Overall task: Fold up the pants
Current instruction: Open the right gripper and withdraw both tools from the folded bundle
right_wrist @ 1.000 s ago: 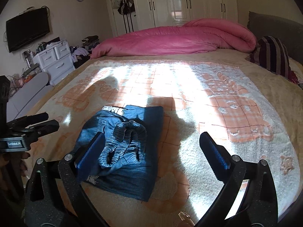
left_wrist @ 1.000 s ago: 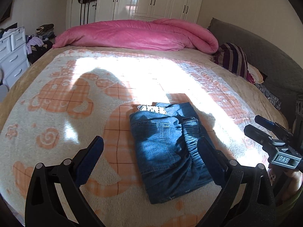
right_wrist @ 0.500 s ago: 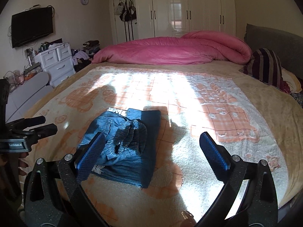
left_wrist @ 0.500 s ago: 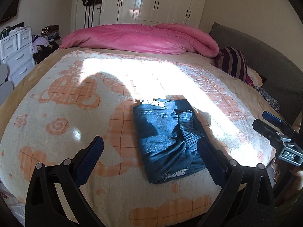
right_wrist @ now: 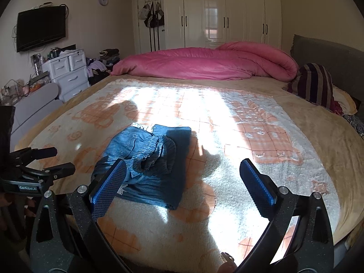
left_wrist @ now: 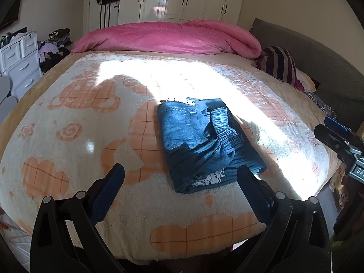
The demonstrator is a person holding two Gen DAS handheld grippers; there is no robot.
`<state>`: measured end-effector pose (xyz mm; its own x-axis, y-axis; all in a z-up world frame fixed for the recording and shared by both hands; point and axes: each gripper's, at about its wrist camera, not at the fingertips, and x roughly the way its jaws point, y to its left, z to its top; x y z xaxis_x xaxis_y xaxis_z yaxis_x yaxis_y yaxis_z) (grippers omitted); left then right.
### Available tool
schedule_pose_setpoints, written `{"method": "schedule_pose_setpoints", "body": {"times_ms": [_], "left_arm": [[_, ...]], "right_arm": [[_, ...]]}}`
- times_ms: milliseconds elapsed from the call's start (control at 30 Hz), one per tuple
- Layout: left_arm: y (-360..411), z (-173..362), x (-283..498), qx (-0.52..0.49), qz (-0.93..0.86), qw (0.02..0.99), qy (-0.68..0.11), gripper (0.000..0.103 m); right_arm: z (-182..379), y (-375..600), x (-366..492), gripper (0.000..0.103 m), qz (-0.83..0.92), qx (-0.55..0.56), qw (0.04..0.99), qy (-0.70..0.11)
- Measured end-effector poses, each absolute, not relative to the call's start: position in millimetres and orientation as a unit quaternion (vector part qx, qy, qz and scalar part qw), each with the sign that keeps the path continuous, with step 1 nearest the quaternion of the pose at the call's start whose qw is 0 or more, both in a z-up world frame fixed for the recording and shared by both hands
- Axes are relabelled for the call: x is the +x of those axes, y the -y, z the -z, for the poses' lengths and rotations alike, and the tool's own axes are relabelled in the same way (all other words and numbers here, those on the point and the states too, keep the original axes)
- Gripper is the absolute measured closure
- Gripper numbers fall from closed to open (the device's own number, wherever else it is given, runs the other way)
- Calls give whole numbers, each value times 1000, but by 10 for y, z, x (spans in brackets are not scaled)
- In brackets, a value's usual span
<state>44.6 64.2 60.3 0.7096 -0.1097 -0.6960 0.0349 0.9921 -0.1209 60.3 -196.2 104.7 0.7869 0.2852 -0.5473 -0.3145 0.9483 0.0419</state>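
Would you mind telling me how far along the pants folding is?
Looks essentially done: the pants lie as a compact folded bundle on the blanket. Nothing is in hand; the left gripper and right gripper are open and clear of them. At most, the bunched waistband on top could be smoothed.

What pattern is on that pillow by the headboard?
Dark and pale stripes on the pillow; clearest in the right wrist view.

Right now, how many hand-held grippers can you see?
2: the left hand-held gripper open over the near bed edge by the folded jeans; the right hand-held gripper open beside them.
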Motion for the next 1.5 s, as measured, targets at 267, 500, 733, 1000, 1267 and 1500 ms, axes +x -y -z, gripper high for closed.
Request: {"method": "schedule_pose_setpoints", "body": {"times_ms": [267,500,733,1000,1267,1500], "left_arm": [[-628,-541,328,-54,39,924,-378,4],[-636,-531,252,-59,38,928,-367,4],[-635,-457,184,-59,35,926,-372,4],[-578,-310,111,-58,38,921,-382,4],[-522,-123,125,-58,30,913,-403,4],[-603,14,213,-64,1,903,-426,4]], "right_arm": [[-1032,1999,484,9,-158,-24,948,-277],[-1015,2023,366,9,-164,-21,949,-268],[-907,2066,296,9,-167,-16,946,-277],[-728,2066,294,9,-168,-15,939,-299],[-492,2032,340,9,-169,-15,930,-327],[-310,1999,426,9,-162,-17,920,-356]]}}
